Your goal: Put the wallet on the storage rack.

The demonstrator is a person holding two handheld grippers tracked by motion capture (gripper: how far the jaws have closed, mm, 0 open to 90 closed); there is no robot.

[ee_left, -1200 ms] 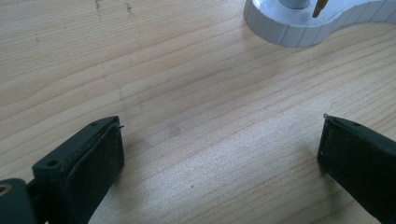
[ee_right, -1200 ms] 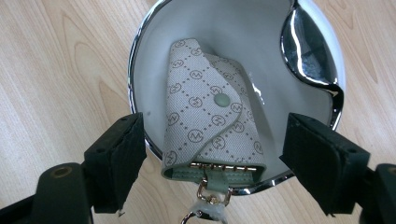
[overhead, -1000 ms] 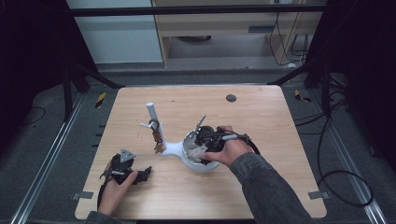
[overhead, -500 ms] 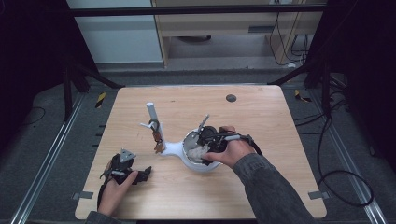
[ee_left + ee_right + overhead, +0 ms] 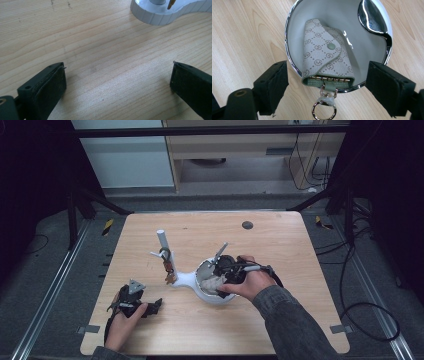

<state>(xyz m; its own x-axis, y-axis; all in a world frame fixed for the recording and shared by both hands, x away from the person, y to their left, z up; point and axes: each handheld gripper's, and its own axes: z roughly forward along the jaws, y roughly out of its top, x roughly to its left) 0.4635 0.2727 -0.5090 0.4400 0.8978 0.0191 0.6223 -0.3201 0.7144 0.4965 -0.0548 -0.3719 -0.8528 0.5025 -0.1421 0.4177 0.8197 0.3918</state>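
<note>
A beige patterned key case (image 5: 325, 60) with a green snap lies in the white, chrome-rimmed dish (image 5: 287, 37), its metal ring (image 5: 324, 110) hanging over the near rim. My right gripper (image 5: 327, 72) hovers over it, and its jaws have just been opening: the case lies between them and neither pad touches it. In the high view the right gripper (image 5: 216, 276) sits over the dish (image 5: 200, 292) and the key case (image 5: 212, 282). My left gripper (image 5: 150, 306) rests open on the table at the front left, and the left gripper view has only bare wood between its jaws (image 5: 117, 80).
The dish joins a white stand whose upright post (image 5: 162, 240) has hooks, with a bunch of keys (image 5: 169, 269) hanging on one. The stand's base (image 5: 160, 15) lies ahead of the left gripper. A chrome spoon-shaped piece (image 5: 372, 15) rises from the dish's far rim. The wooden table (image 5: 280, 250) has a dark hole (image 5: 247, 225).
The right gripper's jaws have spread apart over the dish, leaving the key case lying in it. Both hands stay where they were.
</note>
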